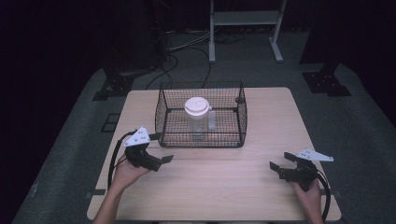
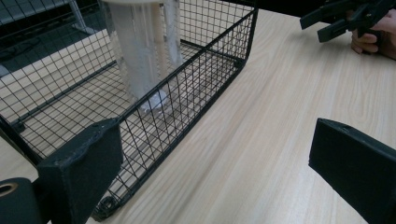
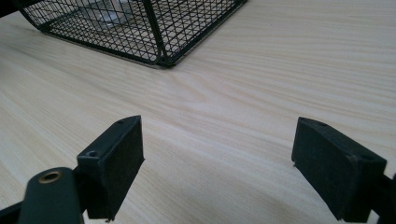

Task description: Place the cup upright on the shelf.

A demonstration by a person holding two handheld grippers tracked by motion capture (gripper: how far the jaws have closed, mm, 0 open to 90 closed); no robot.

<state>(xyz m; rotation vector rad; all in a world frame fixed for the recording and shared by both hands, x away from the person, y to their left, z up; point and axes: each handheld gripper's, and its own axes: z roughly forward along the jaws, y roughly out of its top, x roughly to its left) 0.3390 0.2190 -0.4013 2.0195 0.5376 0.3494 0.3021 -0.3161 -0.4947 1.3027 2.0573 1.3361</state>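
Observation:
A black wire basket [image 1: 201,138] stands on the middle of the wooden table [image 1: 219,191]. Inside it a clear plastic container with a white lid [image 1: 196,107] stands upright. My left gripper [image 1: 161,148] is held open just off the basket's front left corner, empty. From the left gripper view, the basket's wire wall [image 2: 205,79] and the container [image 2: 140,51] lie beyond the wide-apart jaws [image 2: 217,172], with the right gripper [image 2: 338,21] farther off. My right gripper [image 1: 281,160] hovers open and empty at the front right. The basket's corner [image 3: 140,28] lies ahead of the right gripper [image 3: 224,163].
Bare table lies between the two grippers and in front of the basket. Beyond the far edge, on the grey floor, are a white frame [image 1: 243,18], loose cables [image 1: 182,51] and black stand bases [image 1: 327,81] [image 1: 114,86].

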